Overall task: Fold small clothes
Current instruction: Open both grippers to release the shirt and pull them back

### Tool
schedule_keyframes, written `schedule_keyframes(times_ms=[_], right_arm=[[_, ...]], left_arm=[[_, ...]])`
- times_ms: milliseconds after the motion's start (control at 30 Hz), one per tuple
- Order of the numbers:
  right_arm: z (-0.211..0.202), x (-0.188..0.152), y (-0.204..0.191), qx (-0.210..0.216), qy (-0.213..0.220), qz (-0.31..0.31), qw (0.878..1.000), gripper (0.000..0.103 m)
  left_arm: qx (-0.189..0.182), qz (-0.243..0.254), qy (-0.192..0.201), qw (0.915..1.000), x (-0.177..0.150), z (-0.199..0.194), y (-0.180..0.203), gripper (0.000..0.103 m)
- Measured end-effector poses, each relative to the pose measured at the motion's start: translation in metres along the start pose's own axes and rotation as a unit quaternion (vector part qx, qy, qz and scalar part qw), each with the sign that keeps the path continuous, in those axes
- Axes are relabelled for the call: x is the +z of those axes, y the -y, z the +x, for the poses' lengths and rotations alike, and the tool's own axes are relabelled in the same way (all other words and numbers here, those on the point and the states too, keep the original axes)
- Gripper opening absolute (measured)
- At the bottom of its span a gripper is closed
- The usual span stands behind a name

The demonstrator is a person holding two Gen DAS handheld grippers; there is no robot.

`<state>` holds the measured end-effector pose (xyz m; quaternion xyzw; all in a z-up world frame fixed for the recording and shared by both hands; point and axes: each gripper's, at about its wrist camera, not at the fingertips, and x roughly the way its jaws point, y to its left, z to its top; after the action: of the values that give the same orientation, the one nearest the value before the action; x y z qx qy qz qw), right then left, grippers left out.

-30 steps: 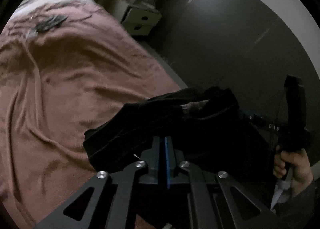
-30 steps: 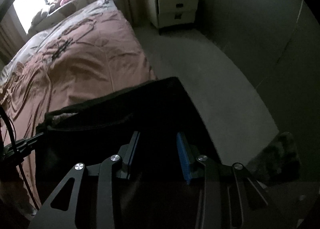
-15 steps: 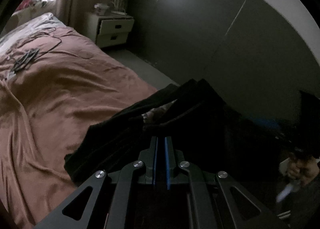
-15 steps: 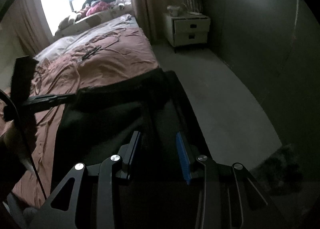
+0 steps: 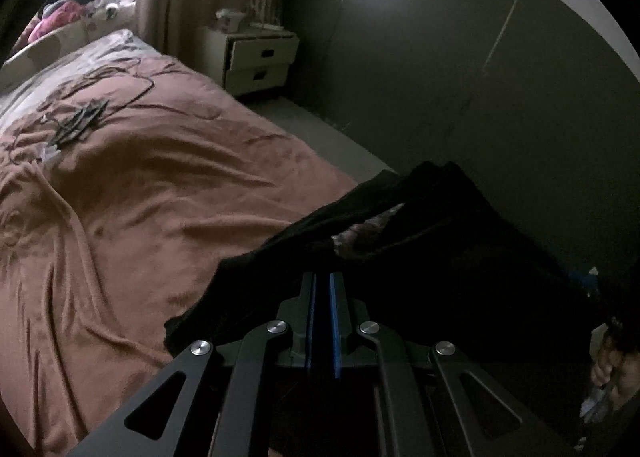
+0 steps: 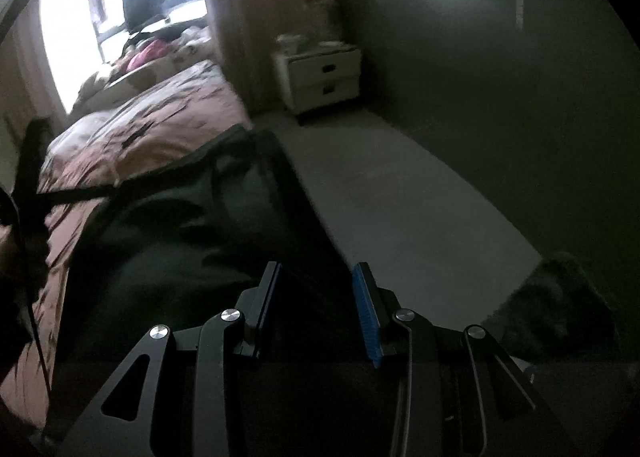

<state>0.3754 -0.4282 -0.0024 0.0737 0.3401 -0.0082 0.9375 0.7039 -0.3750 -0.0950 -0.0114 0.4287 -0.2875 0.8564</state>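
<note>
Left hand-held gripper point(image 5: 322, 289), blue-padded jaws nearly together, clamped on an edge of the dark, limp fabric garment point(image 5: 420, 257). Garment held in the air above the near corner of the bed covered in a wrinkled pinkish-brown blanket point(image 5: 140, 197), one end hanging towards the blanket, the rest stretching off to the right. Right hand-held gripper point(image 6: 316, 297), jaws partly apart, with the same dark garment point(image 6: 180, 225) lying between the blue pads; whether the pads press on the cloth cannot be told, the view being dim and blurred. Garment spread leftward from this gripper to the other one at the left margin. Loose dark cable and small dark items point(image 5: 80, 121) on the far part of the blanket. White two-drawer bedside cabinet point(image 5: 256, 61) beyond the bed, against a dark wall. Grey floor point(image 6: 400, 197) beside the bed.
</note>
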Motion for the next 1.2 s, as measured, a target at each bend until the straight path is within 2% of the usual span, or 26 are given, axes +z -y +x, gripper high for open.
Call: schedule_keyframes(times_ms=[167,233,300,367,400,500,533,567,600,633,667,700,800,900,933,1200], right_arm=[[-0.026,-0.019,-0.006,0.000,0.015,0.026,1.000,0.034],[-0.034,-0.027,-0.012,0.004,0.010,0.027,1.000,0.034],[-0.042,-0.030,-0.015,0.005,0.007,0.031,0.999,0.034],[-0.048,-0.029,-0.014,0.007,0.006,0.045,0.999,0.034],[-0.056,-0.029,-0.011,0.007,0.004,0.059,0.998,0.034],[-0.071,-0.031,-0.012,0.003,0.003,0.067,0.998,0.035],[-0.077,-0.031,-0.014,0.002,0.001,0.068,0.998,0.040],[-0.081,-0.030,-0.016,0.002,-0.001,0.068,0.998,0.050],[-0.086,-0.030,-0.020,0.000,-0.001,0.065,0.998,0.058],[-0.092,-0.030,-0.024,-0.004,0.001,0.060,0.998,0.073],[-0.096,-0.029,-0.030,-0.011,0.004,0.056,0.998,0.083],[-0.103,-0.030,-0.037,-0.024,0.010,0.049,0.998,0.084],[-0.113,-0.032,-0.059,-0.035,0.010,0.037,0.999,0.085],[-0.119,-0.036,-0.080,-0.040,0.008,0.023,0.999,0.101],[-0.122,-0.037,-0.085,-0.038,0.007,0.021,0.999,0.103],[-0.153,-0.051,-0.114,-0.032,0.009,0.025,0.999,0.103]], left_arm=[[-0.014,0.006,0.003,0.9999,-0.007,-0.023,0.015,0.005],[-0.017,0.007,-0.001,0.9998,-0.008,-0.030,0.020,0.009],[-0.013,0.009,-0.008,0.9998,-0.013,-0.040,0.028,0.018],[0.001,0.015,-0.006,0.9999,-0.020,-0.051,0.035,0.033],[0.004,0.017,-0.004,0.9998,-0.023,-0.056,0.039,0.037],[0.005,0.016,0.001,0.9999,-0.034,-0.077,0.046,0.057],[0.005,0.016,0.001,0.9999,-0.037,-0.084,0.048,0.067],[0.005,0.016,0.002,0.9999,-0.040,-0.091,0.051,0.077],[0.006,0.018,0.005,0.9998,-0.043,-0.099,0.053,0.081],[0.010,0.020,0.009,0.9997,-0.046,-0.108,0.056,0.089],[0.015,0.021,0.013,0.9996,-0.048,-0.114,0.057,0.097],[0.024,0.021,0.020,0.9993,-0.050,-0.123,0.058,0.101],[0.029,0.016,0.035,0.9989,-0.059,-0.148,0.060,0.103],[0.031,0.012,0.036,0.9988,-0.069,-0.169,0.062,0.103],[0.034,0.012,0.036,0.9987,-0.072,-0.176,0.062,0.103],[0.039,0.014,0.052,0.9978,-0.102,-0.237,0.060,0.103]])
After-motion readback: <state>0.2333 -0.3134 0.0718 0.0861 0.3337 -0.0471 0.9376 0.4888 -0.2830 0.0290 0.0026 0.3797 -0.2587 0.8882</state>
